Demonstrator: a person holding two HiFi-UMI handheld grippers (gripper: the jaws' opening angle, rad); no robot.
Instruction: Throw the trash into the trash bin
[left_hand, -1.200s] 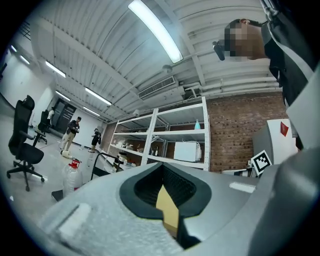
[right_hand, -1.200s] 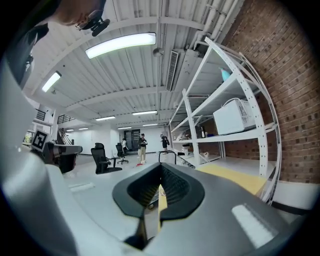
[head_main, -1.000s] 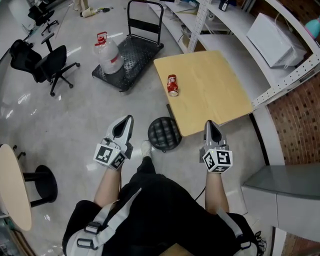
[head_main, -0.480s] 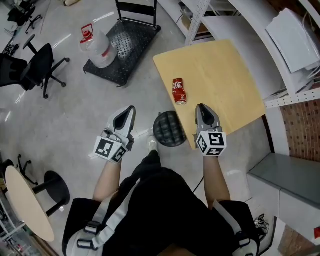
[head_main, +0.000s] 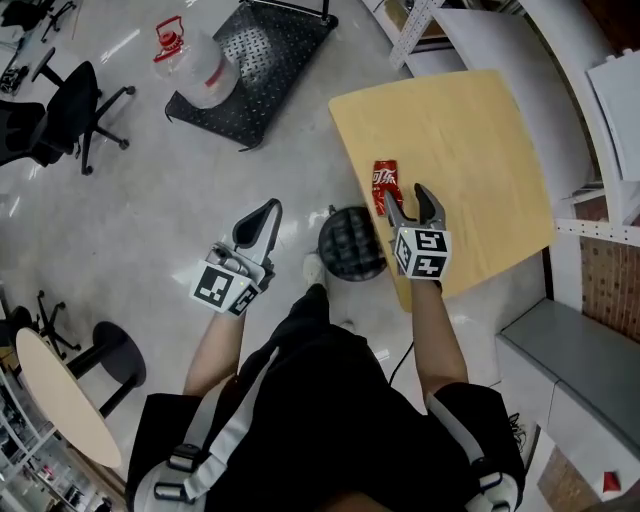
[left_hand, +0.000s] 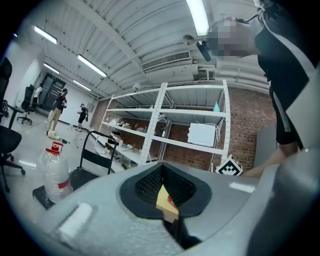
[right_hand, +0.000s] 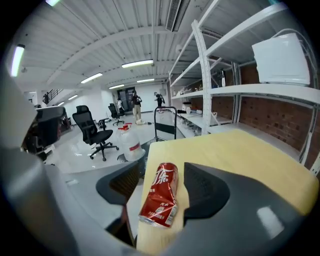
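A dented red can (head_main: 386, 183) lies on its side near the left edge of the light wooden table (head_main: 470, 150). My right gripper (head_main: 408, 196) reaches over the table's near corner. Its jaws are opening and stand on either side of the can's near end without pressing it. In the right gripper view the can (right_hand: 161, 194) lies between the two dark pads (right_hand: 202, 187) with a gap on each side. My left gripper (head_main: 270, 208) hangs over the floor left of the table, jaws together and holding nothing. A black round gridded thing (head_main: 352, 243) sits beside the table; I cannot tell if it is the bin.
A large water jug (head_main: 190, 62) stands on a black flat cart (head_main: 262, 60) at the far left. An office chair (head_main: 50, 120) and a small round table (head_main: 55, 400) stand on the left. White shelving (head_main: 500, 30) runs behind the wooden table.
The right gripper moved forward and down over the table corner to the can, and its jaws went from together to apart. The left gripper moved forward too and stayed shut.
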